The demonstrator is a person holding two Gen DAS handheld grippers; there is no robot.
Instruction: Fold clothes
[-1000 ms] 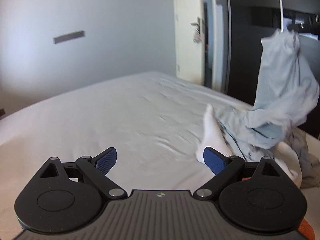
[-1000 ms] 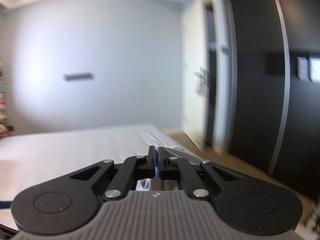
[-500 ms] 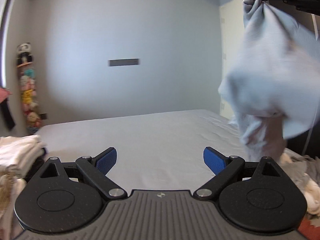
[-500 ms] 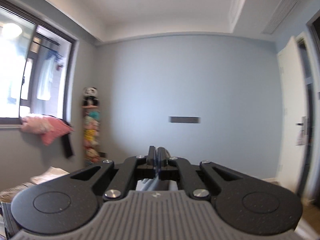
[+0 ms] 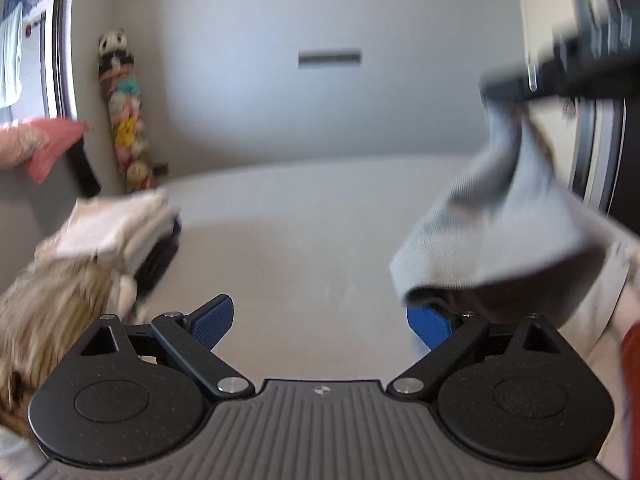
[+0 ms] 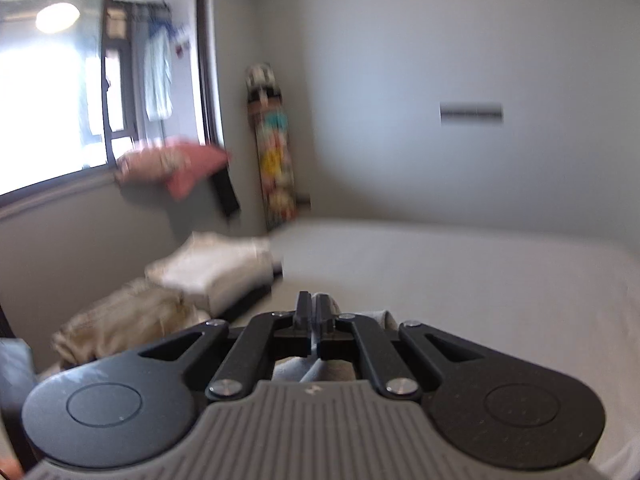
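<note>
The right gripper (image 6: 311, 314) has its jaws pressed together on a fold of the pale grey-blue garment (image 5: 500, 224), which hangs bunched in the air above the right side of the white bed (image 5: 304, 240). The left gripper (image 5: 320, 322) sits low over the sheet with its blue pads (image 5: 212, 316) spread wide and nothing between them; the cloth's lower hem droops just over the right-hand pad. On the left of the bed lies a stack of folded cream clothes (image 6: 212, 268). A column of soft toys (image 6: 272, 152) stands in the corner by the window (image 6: 80, 80).
</note>
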